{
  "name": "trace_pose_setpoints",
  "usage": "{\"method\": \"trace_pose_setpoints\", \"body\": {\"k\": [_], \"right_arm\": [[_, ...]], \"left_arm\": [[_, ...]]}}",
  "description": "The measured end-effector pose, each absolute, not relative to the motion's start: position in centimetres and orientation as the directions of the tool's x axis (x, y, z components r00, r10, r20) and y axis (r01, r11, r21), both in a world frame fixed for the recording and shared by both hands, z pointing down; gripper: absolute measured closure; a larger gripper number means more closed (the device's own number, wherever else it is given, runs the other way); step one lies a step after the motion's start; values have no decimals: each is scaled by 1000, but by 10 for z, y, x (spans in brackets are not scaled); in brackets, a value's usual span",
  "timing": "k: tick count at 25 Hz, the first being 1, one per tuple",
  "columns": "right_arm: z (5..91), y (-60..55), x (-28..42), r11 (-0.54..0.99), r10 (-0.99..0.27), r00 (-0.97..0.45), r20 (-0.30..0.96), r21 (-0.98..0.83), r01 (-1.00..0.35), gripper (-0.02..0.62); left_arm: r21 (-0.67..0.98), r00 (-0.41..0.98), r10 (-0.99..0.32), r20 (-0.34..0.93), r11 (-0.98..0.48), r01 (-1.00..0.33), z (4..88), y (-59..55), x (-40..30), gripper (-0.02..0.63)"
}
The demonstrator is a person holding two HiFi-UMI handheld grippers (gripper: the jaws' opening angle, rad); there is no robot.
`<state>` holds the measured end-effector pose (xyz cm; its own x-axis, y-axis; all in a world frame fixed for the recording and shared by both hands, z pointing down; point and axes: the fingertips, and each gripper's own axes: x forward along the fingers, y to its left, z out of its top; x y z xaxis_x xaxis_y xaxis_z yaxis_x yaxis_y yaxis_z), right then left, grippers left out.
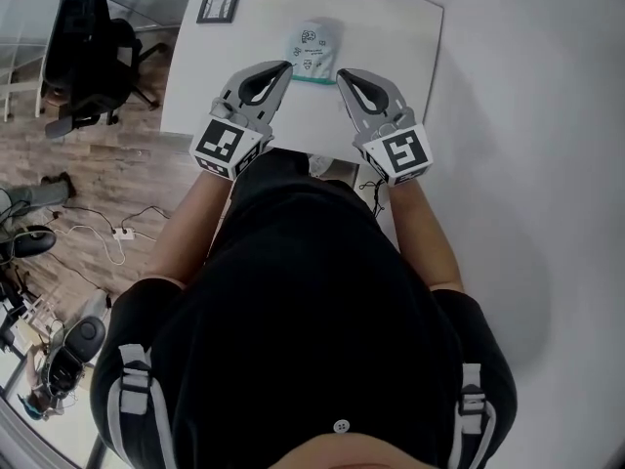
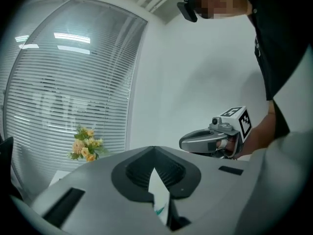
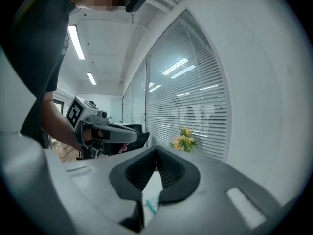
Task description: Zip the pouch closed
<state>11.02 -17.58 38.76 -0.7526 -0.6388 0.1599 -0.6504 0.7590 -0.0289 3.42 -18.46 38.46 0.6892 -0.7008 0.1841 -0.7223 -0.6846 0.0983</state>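
The pouch (image 1: pixel 314 52) lay flat on the white desk (image 1: pixel 391 37), between the tips of our two grippers in the head view. It carried small dark drawings and print too small to read, with a teal strip along its near edge. The left hand-held gripper (image 1: pixel 286 66) and the right hand-held gripper (image 1: pixel 342 73) were raised off the desk, each with its jaws closed tip to tip on nothing. Bare desk lay all round the pouch. A framed picture (image 1: pixel 219 2) stood at the far left corner, well apart from it.
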Motion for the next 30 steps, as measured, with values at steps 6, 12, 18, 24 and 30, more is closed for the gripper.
{"method": "trace_pose_setpoints", "body": {"k": [6, 12, 18, 24, 30], "right_arm": [[363, -171, 111, 760, -644, -757, 115, -15, -649, 586], [348, -169, 112, 760, -648, -757, 88, 0, -650, 586], [342, -178, 111, 759, -651, -755, 78, 20, -651, 586], [339, -174, 115, 752, -659, -749, 70, 29, -659, 586], [328, -173, 122, 735, -678, -733, 57, 20, -678, 586]], "left_arm": [[89, 692, -704, 156, -688, -720, 370, -182, 41, 598], [77, 691, -713, 118, -688, -722, 355, -178, 44, 598], [63, 686, -721, 101, -683, -727, 347, -185, 43, 598], [59, 685, -722, 95, -683, -728, 347, -181, 44, 598], [66, 682, -727, 77, -679, -731, 335, -179, 41, 598]]}}
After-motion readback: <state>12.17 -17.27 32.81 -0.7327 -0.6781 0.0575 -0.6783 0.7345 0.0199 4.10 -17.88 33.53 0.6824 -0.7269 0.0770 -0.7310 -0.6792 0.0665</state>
